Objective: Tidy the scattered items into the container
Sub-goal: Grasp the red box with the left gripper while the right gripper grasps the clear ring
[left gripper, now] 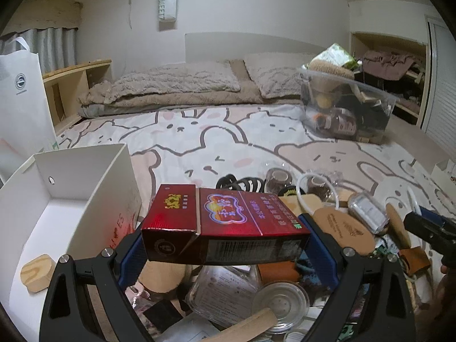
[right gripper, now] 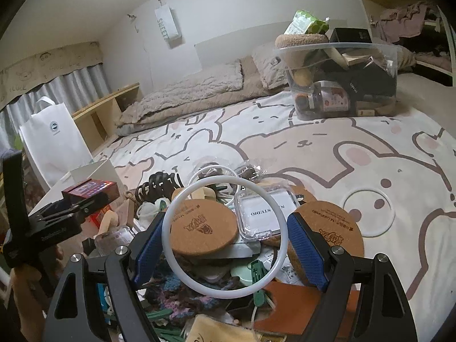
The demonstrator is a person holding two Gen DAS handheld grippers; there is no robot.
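My left gripper (left gripper: 225,233) is shut on a red cigarette box (left gripper: 222,216), gripped endwise between the blue pads and raised above a pile of small items. To its left stands the open white box (left gripper: 85,176) with a wooden block (left gripper: 38,270) on its floor. In the right wrist view my right gripper (right gripper: 225,236) is shut on a thin white ring (right gripper: 221,179), whose sides press against both pads over the pile. The same view shows the left gripper (right gripper: 74,208) at the left with the red box (right gripper: 91,189), beside the white box (right gripper: 94,171).
The pile on the rabbit-print blanket holds cork coasters (right gripper: 203,228), a clear plastic case (right gripper: 262,213), a black hair claw (right gripper: 156,185) and glass lids (left gripper: 280,299). A full clear bin (left gripper: 344,108) sits farther back. A white paper bag (left gripper: 20,99) stands left.
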